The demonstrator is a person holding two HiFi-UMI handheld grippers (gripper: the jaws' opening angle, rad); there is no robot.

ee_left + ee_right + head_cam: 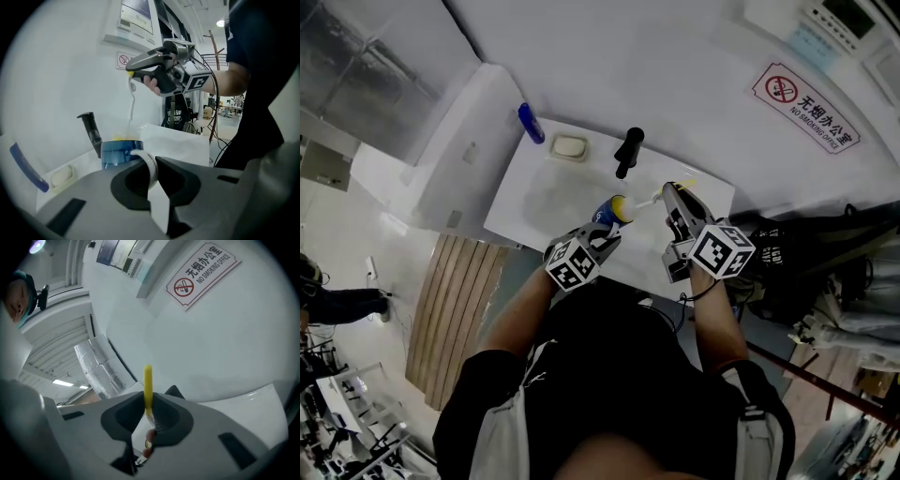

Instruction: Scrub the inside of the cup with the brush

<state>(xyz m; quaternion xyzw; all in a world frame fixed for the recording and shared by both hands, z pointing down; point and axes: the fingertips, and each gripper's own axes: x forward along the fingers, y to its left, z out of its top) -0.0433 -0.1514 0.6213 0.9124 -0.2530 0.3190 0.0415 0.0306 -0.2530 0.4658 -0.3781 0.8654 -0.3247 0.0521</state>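
Ok, left gripper (151, 174) clamps the probably fragile cup (115, 153) by its handle (146, 161); right gripper (149, 405) pinches the light, whippy brush (148, 380) at its yellow end.

The cup (117, 153) looks glossy, the brush (148, 380) plastic, the basin (534, 202) smooth, the tap (628, 152) matt.

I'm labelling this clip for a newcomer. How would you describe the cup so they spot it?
Find the white washbasin against the wall with the no-smoking sign. Over its near edge, in front of the black tap, the left gripper pinches the cup by its white handle. Unlike the blue oblong item lying by the wall, it is a round blue cup with the brush reaching into it.
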